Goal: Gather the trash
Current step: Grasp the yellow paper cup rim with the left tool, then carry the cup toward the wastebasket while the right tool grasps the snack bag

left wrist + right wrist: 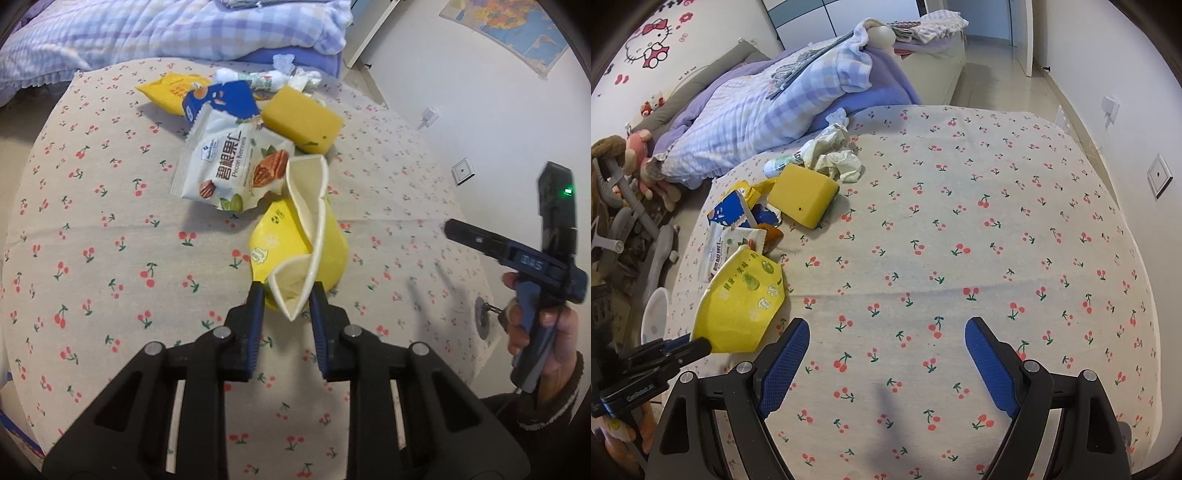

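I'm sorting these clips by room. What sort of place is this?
Most likely a child's bedroom: a bed with a rumpled purple checked quilt, a cartoon cat decal on the wall and stuffed toys beside a table with a cherry-print cloth.

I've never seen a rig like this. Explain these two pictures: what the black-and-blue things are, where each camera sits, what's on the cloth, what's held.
No robot here: a person holds hand-held tongs in each hand, each with a camera looking along its fingers. The left view shows the left tongs pinching the open end of a crumpled yellow snack bag. The right view shows the right tongs open and holding nothing, over the cherry-print cloth. Also on the cloth: a white pecan kernel packet, a blue torn wrapper, a yellow sponge block and crumpled white paper.
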The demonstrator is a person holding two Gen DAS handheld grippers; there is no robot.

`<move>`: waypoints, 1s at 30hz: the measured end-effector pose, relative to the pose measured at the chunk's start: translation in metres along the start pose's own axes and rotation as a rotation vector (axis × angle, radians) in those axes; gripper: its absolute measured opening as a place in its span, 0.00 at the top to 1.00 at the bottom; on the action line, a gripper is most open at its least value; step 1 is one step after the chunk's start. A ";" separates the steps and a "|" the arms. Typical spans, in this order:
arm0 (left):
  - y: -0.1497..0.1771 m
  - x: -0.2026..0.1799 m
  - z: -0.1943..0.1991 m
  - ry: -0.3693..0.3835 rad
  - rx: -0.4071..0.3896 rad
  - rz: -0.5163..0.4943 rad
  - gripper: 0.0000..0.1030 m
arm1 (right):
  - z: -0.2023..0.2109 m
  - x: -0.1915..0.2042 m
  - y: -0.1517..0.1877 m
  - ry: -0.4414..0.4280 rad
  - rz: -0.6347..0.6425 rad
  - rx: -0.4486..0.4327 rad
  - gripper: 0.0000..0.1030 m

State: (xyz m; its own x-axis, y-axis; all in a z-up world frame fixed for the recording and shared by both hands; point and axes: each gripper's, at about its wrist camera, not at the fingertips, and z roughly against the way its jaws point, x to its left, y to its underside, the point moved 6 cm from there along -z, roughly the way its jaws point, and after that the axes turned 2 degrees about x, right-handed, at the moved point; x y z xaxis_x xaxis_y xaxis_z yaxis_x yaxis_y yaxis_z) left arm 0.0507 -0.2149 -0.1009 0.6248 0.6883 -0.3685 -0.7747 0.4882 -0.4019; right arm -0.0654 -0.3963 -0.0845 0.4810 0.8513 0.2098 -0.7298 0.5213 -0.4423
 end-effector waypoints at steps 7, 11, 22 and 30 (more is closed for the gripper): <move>0.005 -0.002 0.042 0.035 -0.082 -0.007 0.83 | -0.002 0.010 -0.005 -0.021 -0.017 0.000 0.15; 0.004 0.015 0.070 0.032 -0.148 0.030 0.84 | -0.006 0.022 -0.010 -0.035 -0.018 -0.001 0.15; 0.000 0.106 0.134 -0.048 -0.323 0.248 0.85 | -0.046 0.089 -0.026 -0.098 0.003 0.050 0.15; 0.003 0.155 0.158 -0.159 -0.385 0.326 0.85 | -0.084 0.137 -0.038 -0.174 -0.015 0.098 0.15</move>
State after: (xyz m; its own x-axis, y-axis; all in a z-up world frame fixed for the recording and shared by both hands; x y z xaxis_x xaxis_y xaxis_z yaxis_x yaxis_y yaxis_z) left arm 0.1298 -0.0222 -0.0270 0.3116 0.8588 -0.4066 -0.8162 0.0228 -0.5773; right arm 0.0693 -0.3046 -0.1123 0.4068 0.8365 0.3672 -0.7709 0.5300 -0.3532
